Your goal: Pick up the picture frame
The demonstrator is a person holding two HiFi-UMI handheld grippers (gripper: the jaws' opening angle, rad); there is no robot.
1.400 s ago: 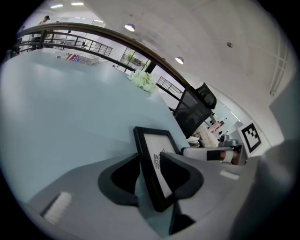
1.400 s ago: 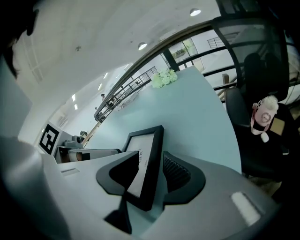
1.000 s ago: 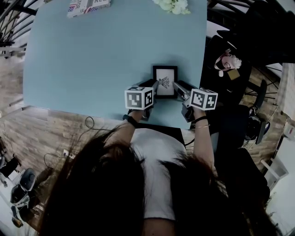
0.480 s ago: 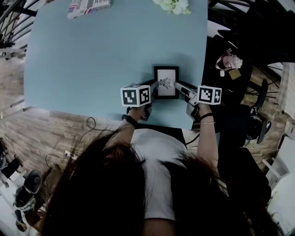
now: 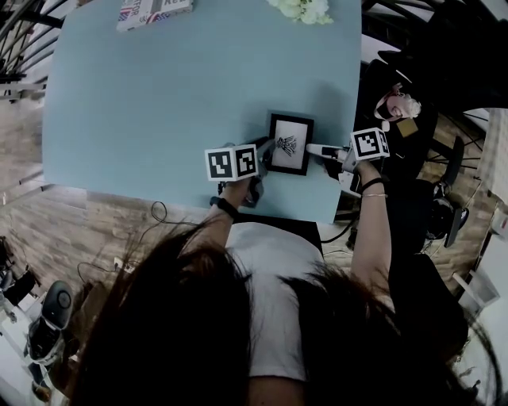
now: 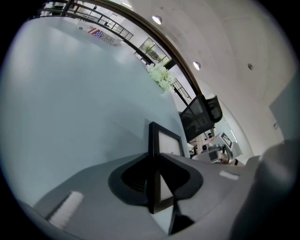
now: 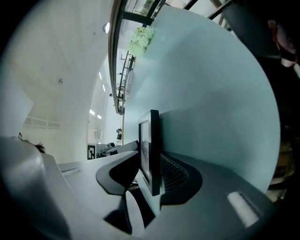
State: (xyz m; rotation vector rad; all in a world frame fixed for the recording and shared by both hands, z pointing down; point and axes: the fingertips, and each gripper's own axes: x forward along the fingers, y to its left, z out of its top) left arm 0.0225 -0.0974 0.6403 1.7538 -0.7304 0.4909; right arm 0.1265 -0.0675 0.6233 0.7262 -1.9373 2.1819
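1. Task object. The picture frame (image 5: 290,143) sits right of centre in the head view, over the lower right part of the pale blue table (image 5: 159,95). It is a black frame around a white sheet with a small dark drawing. Its long sides run nearly up and down the picture, with the top leaning slightly right. Whether it rests on the table or is raised just off it, I cannot tell.

2. Left tool. My left gripper (image 5: 264,151) meets the frame at its left edge. In the left gripper view, the frame (image 6: 166,143) stands edge-on in the centre, and both jaws of the left gripper (image 6: 157,174) are clamped against it, one on each face.

3. Right tool. My right gripper (image 5: 315,149) meets the frame at its right edge, close to the right border of the table. In the right gripper view, the frame (image 7: 152,145) is again edge-on, drawing side to the left. The jaws of the right gripper (image 7: 149,177) are pressed onto it from both faces.

4. Surroundings. White flowers (image 5: 302,9) lie at the top edge of the head view, right of centre. A printed box (image 5: 151,11) lies at the upper left. Both are well apart from the frame.
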